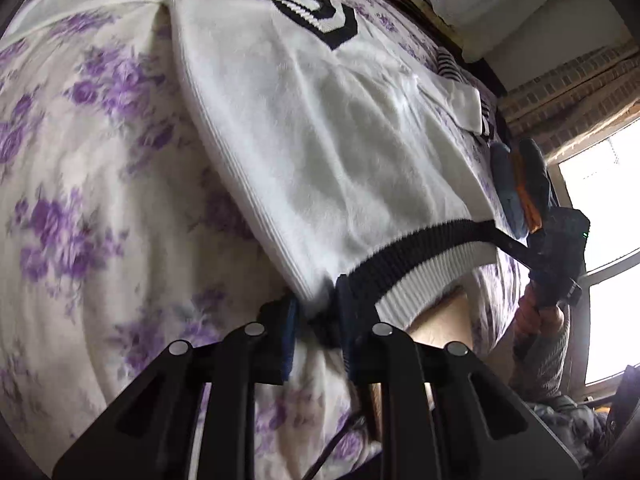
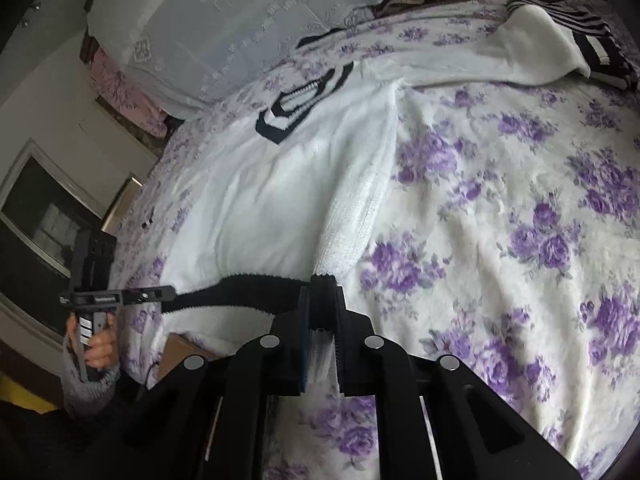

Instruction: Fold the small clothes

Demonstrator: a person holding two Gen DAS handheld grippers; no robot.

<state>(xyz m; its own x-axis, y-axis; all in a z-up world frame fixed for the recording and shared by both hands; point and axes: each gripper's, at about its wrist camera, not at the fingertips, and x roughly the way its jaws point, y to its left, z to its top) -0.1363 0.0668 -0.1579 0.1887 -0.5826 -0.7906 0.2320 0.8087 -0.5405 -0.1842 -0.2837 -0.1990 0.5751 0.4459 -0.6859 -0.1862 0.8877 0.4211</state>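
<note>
A white knit sweater (image 1: 320, 140) with a black hem band (image 1: 420, 248) and a black-and-white emblem (image 1: 312, 4) lies flat on a purple-flowered bedspread (image 1: 80, 200). My left gripper (image 1: 316, 308) is shut on one corner of the hem. In the right wrist view the same sweater (image 2: 280, 184) spreads away from my right gripper (image 2: 322, 300), which is shut on the other hem corner. The hem band (image 2: 240, 284) stretches between the two grippers. Each view shows the other gripper at the hem's far end: the right gripper (image 1: 502, 240) and the left gripper (image 2: 170, 293). One sleeve (image 2: 480, 60) with a striped cuff (image 2: 600, 52) lies outstretched.
White lace-covered bedding (image 2: 220, 20) is piled at the head of the bed. A bright window (image 1: 608, 200) lies beyond the bed's edge. A blue and orange object (image 1: 520, 184) sits by the sweater's side. A hand (image 2: 100, 344) in a grey sleeve holds the left gripper. A dark-fronted cabinet (image 2: 40, 208) stands beside the bed.
</note>
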